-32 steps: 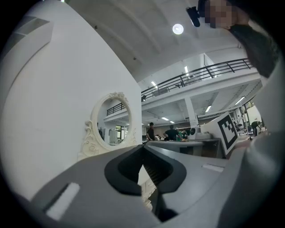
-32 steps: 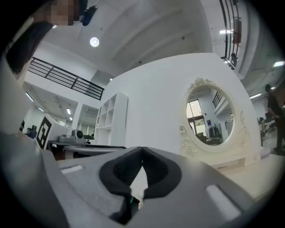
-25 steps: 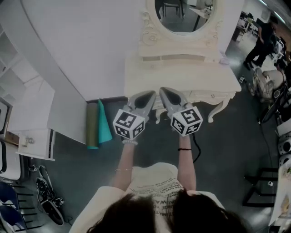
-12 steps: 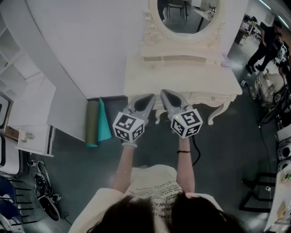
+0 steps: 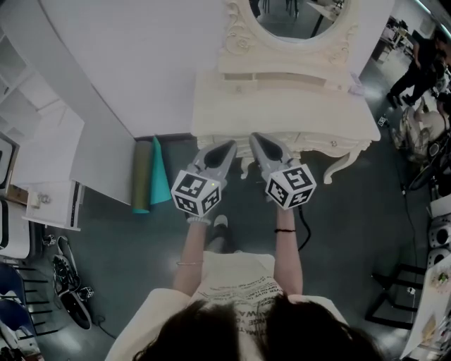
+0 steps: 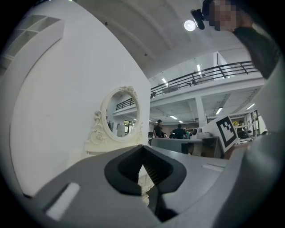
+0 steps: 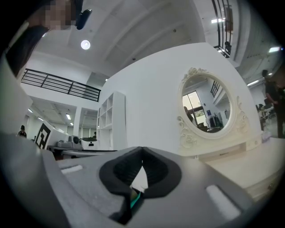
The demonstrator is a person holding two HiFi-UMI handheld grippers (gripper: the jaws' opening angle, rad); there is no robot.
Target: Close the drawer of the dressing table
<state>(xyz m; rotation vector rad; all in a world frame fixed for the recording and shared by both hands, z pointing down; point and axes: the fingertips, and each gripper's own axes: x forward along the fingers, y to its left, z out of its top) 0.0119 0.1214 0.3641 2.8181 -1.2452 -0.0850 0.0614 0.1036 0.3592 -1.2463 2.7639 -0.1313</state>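
The cream dressing table [image 5: 282, 106] with its oval mirror [image 5: 296, 21] stands against the white wall. Its drawer fronts run under the front edge; a small knob [image 5: 332, 143] shows on the right one. From above I cannot tell whether a drawer stands out. My left gripper [image 5: 229, 145] and right gripper [image 5: 255, 137] are side by side, level, with their tips at the middle of the table's front edge. In the left gripper view the left gripper [image 6: 142, 149] is shut and empty, and the mirror [image 6: 120, 113] lies ahead. The right gripper [image 7: 141, 150] is shut too, with nothing in it.
Green and teal rolls [image 5: 150, 185] lean at the wall, left of the table. White shelving [image 5: 42, 148] fills the far left. A black cable [image 5: 304, 236] trails on the dark floor by my right arm. A person [image 5: 423, 60] stands at the back right, and a black stand [image 5: 402, 296] is at the lower right.
Both grippers have sunk a little in front of the table's edge and stay shut. A shoe now shows on the floor between my arms.
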